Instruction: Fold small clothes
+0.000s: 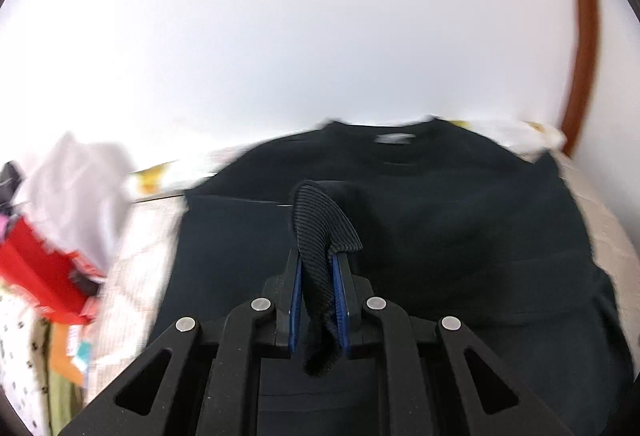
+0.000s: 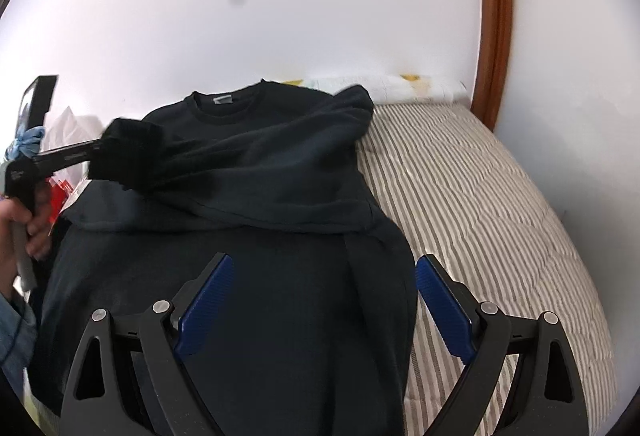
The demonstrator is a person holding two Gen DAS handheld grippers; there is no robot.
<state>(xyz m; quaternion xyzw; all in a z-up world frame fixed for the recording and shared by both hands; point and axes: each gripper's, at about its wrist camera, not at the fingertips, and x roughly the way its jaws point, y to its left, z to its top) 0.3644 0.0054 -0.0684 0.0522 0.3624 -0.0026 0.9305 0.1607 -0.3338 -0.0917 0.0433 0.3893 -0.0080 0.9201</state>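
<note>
Centrally, a dark navy sweatshirt [image 2: 248, 171] lay front-up on the bed's striped mattress [image 2: 480, 187], collar toward the wall, lower body toward the cameras. One sleeve was drawn across the chest; its ribbed cuff [image 1: 320, 224] sat clamped between the blue pads of the left gripper [image 1: 318, 268], fingers closed tight on the fabric. From the right wrist view the same cuff end appeared at the left edge of the garment, held just above the cloth, presumably so the sleeve could be laid flat inside the body outline before the next fold. The right gripper [image 2: 324, 284] hovered over the hem region, fingers spread wide and holding nothing, likely positioned to pin or take the lower edge. Left wrist view was motion-blurred. A pile of other clothes [image 1: 60, 203], white and red among them, sat left of the sweatshirt. A wooden door frame [image 2: 494, 15] stood at right against the white wall.
</note>
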